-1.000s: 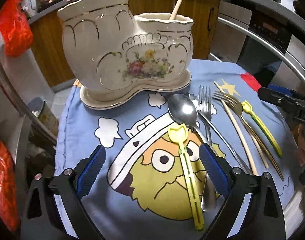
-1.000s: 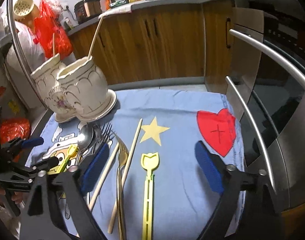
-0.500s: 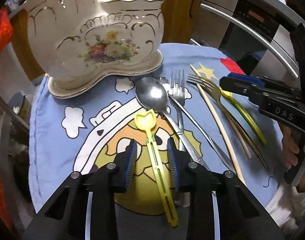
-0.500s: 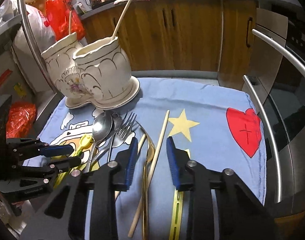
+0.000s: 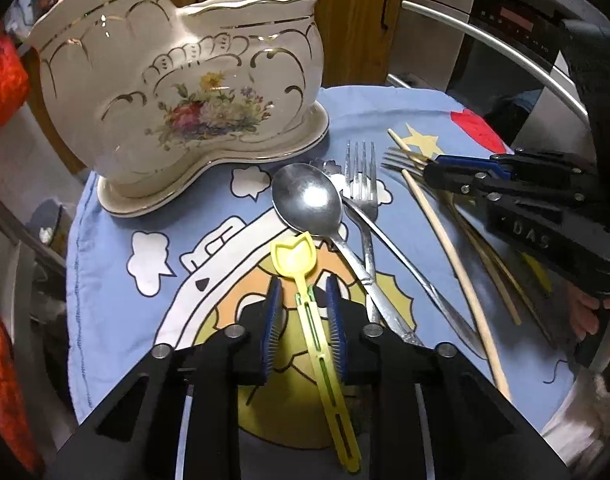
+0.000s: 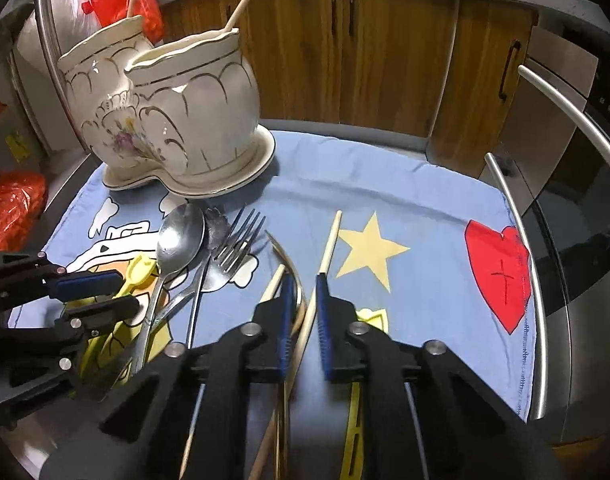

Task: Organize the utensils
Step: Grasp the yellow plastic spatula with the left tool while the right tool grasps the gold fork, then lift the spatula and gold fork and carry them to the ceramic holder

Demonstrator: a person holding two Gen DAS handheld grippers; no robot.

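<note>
Step in hand: pick-up of loose utensils, both hands at once, destined (my reading) for the ceramic utensil holder (image 5: pixel 177 92) at the back of the blue cloth (image 5: pixel 105 240) covering the table.

Left tongs (image 5: pixel 303 304): blue pads narrowed around the stem of the yellow plastic spoon (image 5: pixel 293 258), just behind its bowl. A sliver of gap shows on each side of the stem, so they look nearly pressed together but not yet pinching; the spoon lies flat on the cloth, handle running back under the tongs. Its bowl tip touches the steel spoon (image 5: pixel 307 200), whose handle crosses a steel fork (image 5: pixel 361 184) immediately to the right.

Right tongs (image 6: pixel 305 312): pads narrowed over two wooden chopsticks (image 6: pixel 329 248) and a gold fork (image 6: pixel 289 264) lying side by side. Cannot tell which of them the pads are bearing on, or whether contact is made. A second yellow spoon (image 6: pixel 373 316) lies partly hidden under the right finger.

Holder: two compartments, one chopstick already standing in each.

Next move, judged: finish closing, confirm a firm hold, lift clear of neighbouring cutlery, carry to the holder and drop handle-first into the matching compartment. Risk: the thin stem slipping or dragging the steel spoon.
</note>
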